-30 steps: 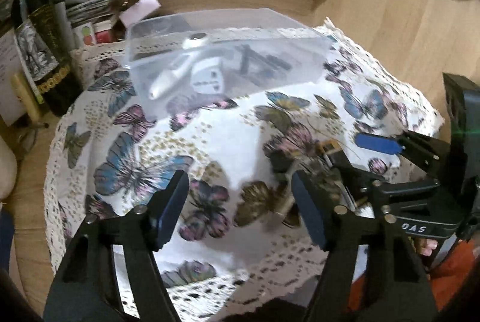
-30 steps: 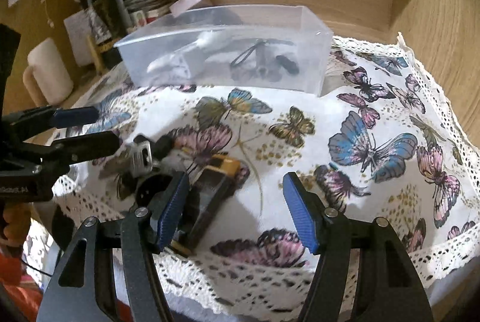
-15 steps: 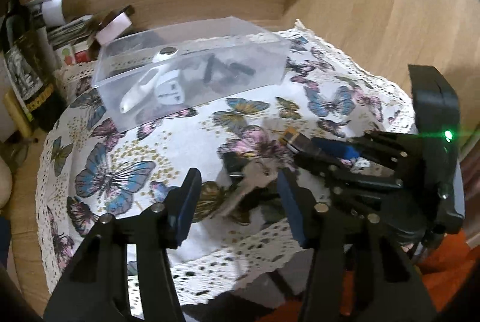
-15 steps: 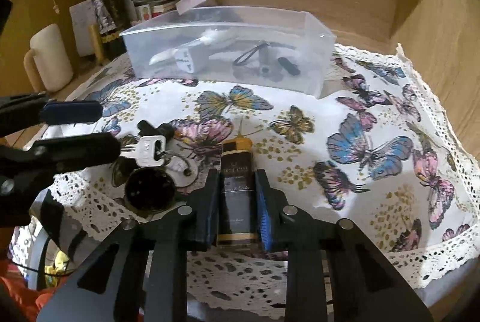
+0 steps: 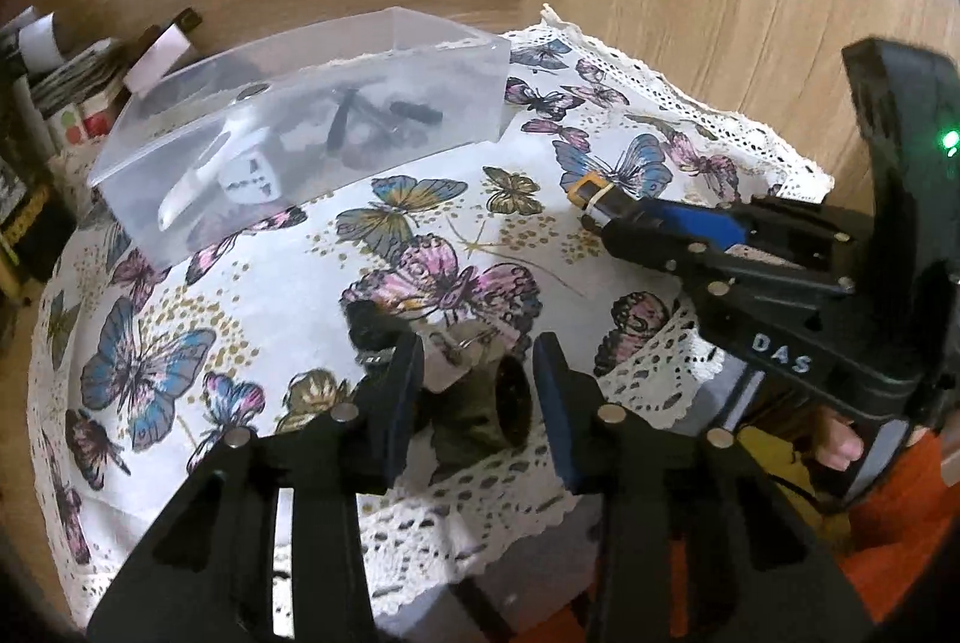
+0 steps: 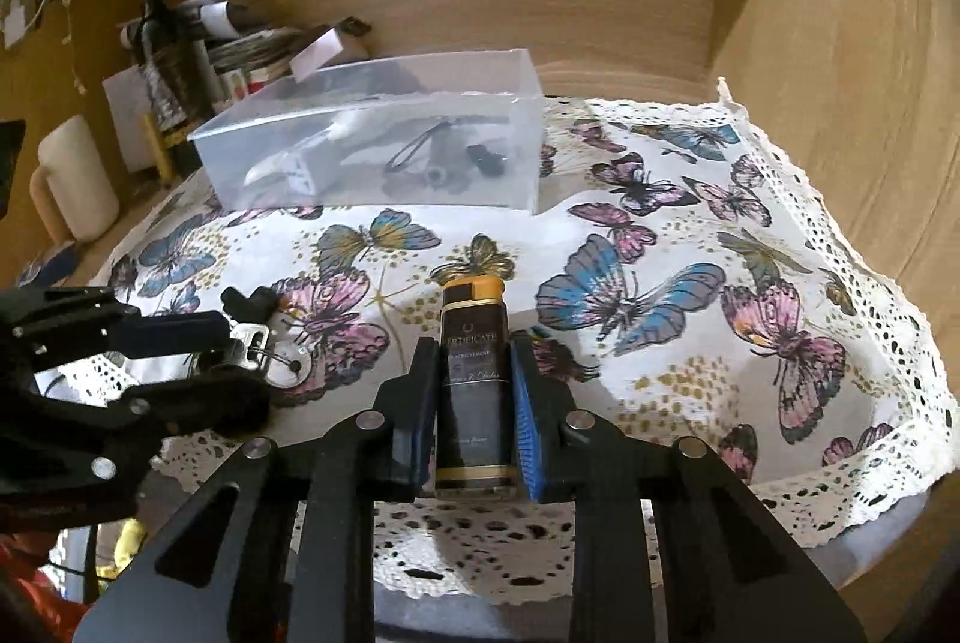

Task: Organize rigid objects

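My right gripper (image 6: 471, 403) is shut on a dark lighter with gold bands (image 6: 474, 361) and holds it just above the butterfly cloth; it also shows in the left wrist view (image 5: 606, 211), the lighter's tip (image 5: 585, 190) sticking out. My left gripper (image 5: 477, 391) is partly closed around a key bunch with a black round fob (image 5: 474, 391) on the cloth; whether the pads touch it is unclear. The keys show in the right wrist view (image 6: 270, 343). A clear plastic box (image 6: 384, 151) at the back holds a white adapter and small dark items.
The round table has a butterfly cloth with a lace edge (image 6: 840, 487). A wine bottle (image 6: 159, 61), papers and a cream mug (image 6: 75, 187) stand at the back left. Wooden walls (image 6: 840, 73) close in behind and on the right.
My right gripper closed on the lighter and lifted it forward off the cloth. My left gripper moved in over the key bunch and narrowed around it.
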A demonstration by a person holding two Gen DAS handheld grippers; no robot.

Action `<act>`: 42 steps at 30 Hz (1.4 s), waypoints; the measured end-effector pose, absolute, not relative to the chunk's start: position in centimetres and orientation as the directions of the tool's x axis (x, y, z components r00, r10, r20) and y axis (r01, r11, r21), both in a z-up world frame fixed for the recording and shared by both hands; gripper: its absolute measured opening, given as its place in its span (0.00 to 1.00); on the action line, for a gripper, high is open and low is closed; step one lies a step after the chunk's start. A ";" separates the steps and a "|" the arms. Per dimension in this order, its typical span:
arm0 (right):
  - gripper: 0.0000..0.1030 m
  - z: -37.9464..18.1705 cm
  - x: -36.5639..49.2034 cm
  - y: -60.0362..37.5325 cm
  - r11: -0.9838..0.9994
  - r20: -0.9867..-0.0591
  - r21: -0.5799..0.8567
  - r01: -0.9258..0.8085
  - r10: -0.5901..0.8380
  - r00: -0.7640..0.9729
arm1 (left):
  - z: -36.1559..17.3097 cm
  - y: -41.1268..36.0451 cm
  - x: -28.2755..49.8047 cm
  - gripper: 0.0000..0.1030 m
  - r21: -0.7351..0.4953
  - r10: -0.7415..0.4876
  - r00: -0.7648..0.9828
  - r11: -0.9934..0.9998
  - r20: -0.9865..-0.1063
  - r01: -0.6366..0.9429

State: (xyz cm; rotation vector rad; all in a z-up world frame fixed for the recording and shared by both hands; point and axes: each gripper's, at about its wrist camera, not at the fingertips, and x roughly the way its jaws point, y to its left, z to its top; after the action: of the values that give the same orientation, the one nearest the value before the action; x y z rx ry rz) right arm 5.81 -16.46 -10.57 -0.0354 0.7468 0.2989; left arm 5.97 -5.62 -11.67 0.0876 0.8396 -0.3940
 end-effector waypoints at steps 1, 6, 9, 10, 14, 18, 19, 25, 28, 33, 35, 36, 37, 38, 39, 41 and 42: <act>0.21 -10.5 5.8 -16.6 0.957 -0.671 0.076 -0.279 0.256 0.696 | -11.7 -5.8 6.1 0.36 -0.069 -0.299 0.607 0.925 -0.737 0.373; 0.21 -10.3 5.7 -16.7 0.956 -0.660 0.082 -0.282 0.264 0.703 | -12.1 -5.5 6.9 0.08 -0.090 -0.303 0.604 0.930 -0.737 0.356; 0.21 -10.3 5.8 -16.7 0.955 -0.659 0.087 -0.285 0.270 0.702 | -11.7 -4.5 7.1 0.01 -0.102 -0.296 0.611 0.938 -0.734 0.332; 0.21 -10.3 5.8 -16.7 0.954 -0.658 0.087 -0.286 0.270 0.703 | -11.4 -4.0 7.1 0.00 -0.097 -0.285 0.621 0.943 -0.730 0.319; 0.21 -10.1 6.1 -16.6 0.953 -0.653 0.089 -0.290 0.276 0.706 | -10.3 -1.8 7.7 0.00 -0.083 -0.235 0.662 0.964 -0.712 0.252; 0.21 -9.9 6.2 -16.6 0.949 -0.645 0.095 -0.300 0.288 0.708 | -9.5 0.5 8.2 0.01 -0.128 -0.243 0.653 0.967 -0.717 0.219; 0.21 -9.8 6.2 -16.5 0.949 -0.644 0.096 -0.302 0.290 0.708 | -9.4 0.8 8.1 0.02 -0.130 -0.243 0.650 0.967 -0.720 0.218; 0.21 -9.8 6.4 -16.4 0.945 -0.650 0.105 -0.310 0.301 0.698 | -10.4 0.6 6.5 0.28 -0.120 -0.252 0.605 0.961 -0.756 0.250; 0.21 -9.9 6.3 -16.4 0.943 -0.653 0.106 -0.316 0.305 0.693 | -11.3 0.3 6.1 0.40 -0.126 -0.260 0.572 0.956 -0.778 0.263; 0.21 -10.1 6.3 -16.2 0.940 -0.660 0.104 -0.324 0.309 0.685 | -12.1 -0.1 5.2 0.46 -0.129 -0.272 0.563 0.951 -0.781 0.280; 0.21 -10.2 6.4 -16.1 0.939 -0.662 0.108 -0.326 0.313 0.681 | -12.6 -0.6 5.5 0.46 -0.125 -0.272 0.551 0.949 -0.789 0.290; 0.21 -10.2 6.4 -16.0 0.939 -0.663 0.109 -0.326 0.313 0.680 | -12.8 -0.9 5.7 0.46 -0.123 -0.271 0.547 0.948 -0.792 0.292; 0.21 -10.2 6.4 -16.0 0.938 -0.662 0.111 -0.328 0.315 0.680 | -12.9 -1.2 5.9 0.46 -0.121 -0.270 0.548 0.949 -0.792 0.292; 0.21 -10.2 6.3 -15.9 0.938 -0.661 0.112 -0.328 0.317 0.680 | -12.9 -1.6 6.1 0.46 -0.113 -0.265 0.552 0.949 -0.790 0.294; 0.21 -10.2 6.3 -15.9 0.938 -0.661 0.112 -0.329 0.317 0.680 | -13.0 -1.7 6.3 0.47 -0.111 -0.262 0.554 0.950 -0.790 0.292; 0.21 -10.2 6.2 -15.9 0.938 -0.660 0.108 -0.330 0.316 0.681 | -13.1 -2.0 7.1 0.47 -0.120 -0.262 0.551 0.952 -0.792 0.280; 0.21 -10.2 6.3 -15.9 0.938 -0.660 0.108 -0.330 0.315 0.681 | -13.1 -2.2 7.4 0.47 -0.122 -0.259 0.551 0.954 -0.793 0.273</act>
State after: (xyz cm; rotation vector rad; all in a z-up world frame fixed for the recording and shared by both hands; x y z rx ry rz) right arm 6.26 -15.92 -10.17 -0.0207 0.7369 0.3620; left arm 7.38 -2.15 -13.12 0.0159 0.9353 -0.3149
